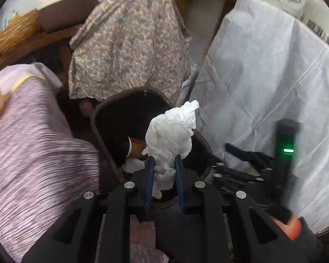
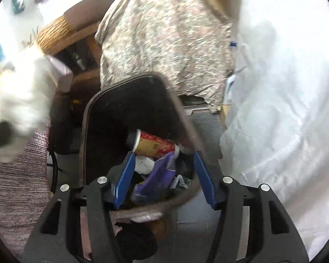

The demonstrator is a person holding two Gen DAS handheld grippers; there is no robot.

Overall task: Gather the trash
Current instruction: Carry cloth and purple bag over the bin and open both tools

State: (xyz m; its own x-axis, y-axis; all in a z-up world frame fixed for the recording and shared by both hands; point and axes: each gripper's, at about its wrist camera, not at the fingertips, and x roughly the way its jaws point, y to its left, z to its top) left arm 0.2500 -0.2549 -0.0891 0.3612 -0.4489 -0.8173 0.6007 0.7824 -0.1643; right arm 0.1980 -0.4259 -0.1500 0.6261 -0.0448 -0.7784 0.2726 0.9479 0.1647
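**A:** ok so going left to right, what's the left gripper up to? I see something white stuck in it.

**B:** yeah, it's nearly closed and pinching a crumpled white tissue between its blue pads. The wad sticks up past the fingertips and hangs right over the mouth of the dark bin. To the left of the bin is some striped purplish fabric, and behind it a floral cloth draped over something.

**A:** and what's in the bin already?

**B:** a red and tan paper cup with a dark lid lying on its side, a purple wrapper right in front of it, plus a bit of white paper beside that.

**A:** right gripper?

**B:** pads stand well apart, nothing pressed between them. It's pointing down over the bin's near rim, with the purple wrapper seen loose in the gap between the pads, lying in the bin. A big white sheet covers everything on the right. In that same view the tissue shows as a blur at the far left.
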